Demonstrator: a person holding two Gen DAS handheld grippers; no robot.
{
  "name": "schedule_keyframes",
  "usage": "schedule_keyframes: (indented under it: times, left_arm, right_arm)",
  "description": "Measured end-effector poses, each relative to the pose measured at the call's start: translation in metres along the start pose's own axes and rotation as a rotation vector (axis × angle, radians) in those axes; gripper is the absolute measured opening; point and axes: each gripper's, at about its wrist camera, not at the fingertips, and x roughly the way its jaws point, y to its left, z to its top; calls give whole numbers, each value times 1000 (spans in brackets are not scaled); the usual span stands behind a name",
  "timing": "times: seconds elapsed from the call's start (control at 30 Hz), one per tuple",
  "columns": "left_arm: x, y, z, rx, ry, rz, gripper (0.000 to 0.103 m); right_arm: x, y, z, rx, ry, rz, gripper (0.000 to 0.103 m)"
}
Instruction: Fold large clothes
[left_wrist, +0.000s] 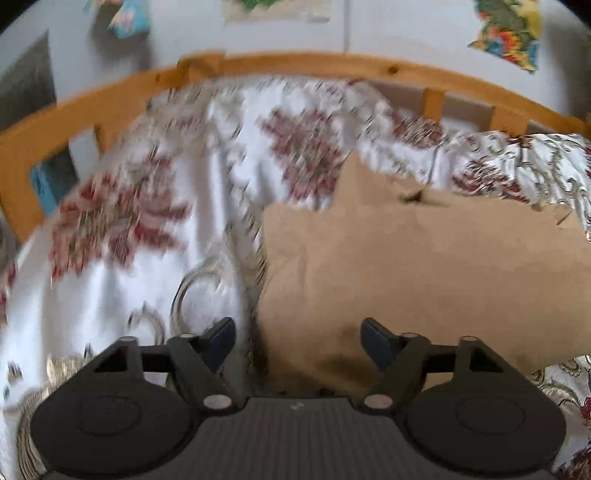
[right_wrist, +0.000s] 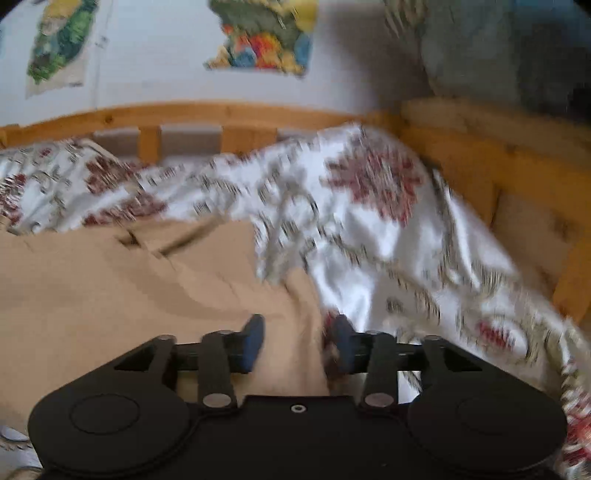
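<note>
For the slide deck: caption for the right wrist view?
Right gripper, open, straddles the tan garment's edge on a floral bedspread.

Tan garment (left_wrist: 406, 266), prob. folded, flat on bed

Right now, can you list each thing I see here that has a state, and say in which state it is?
Left claw: open, empty, straddling the garment's left edge.
Right claw: open, empty, straddling the garment's right edge.
Tan garment: lying on the bedspread, partly folded, a little rumpled, not gripped.
Floral bedspread: spread over the bed, wrinkled.
Wooden bed frame: upright around the bed.
</note>
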Motion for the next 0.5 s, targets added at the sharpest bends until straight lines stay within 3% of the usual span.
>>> schedule_keyframes:
  times: [0.03, 0.2, 0.33, 0.5]
  left_arm:
    - [-1, -10, 5, 19, -26, 6, 100]
    - [18, -73, 36, 211, -28, -73, 103]
    - [46, -109, 54, 296, -68, -57, 103]
    - [93, -110, 65, 195, -62, -3, 103]
  right_arm:
    - [-5, 7, 4, -7, -26, 18, 79]
    - [0, 51, 27, -43, -69, 164, 100]
    - [31, 98, 41, -144, -78, 174, 100]
    - [72, 135, 40, -242, -35, 125, 100]
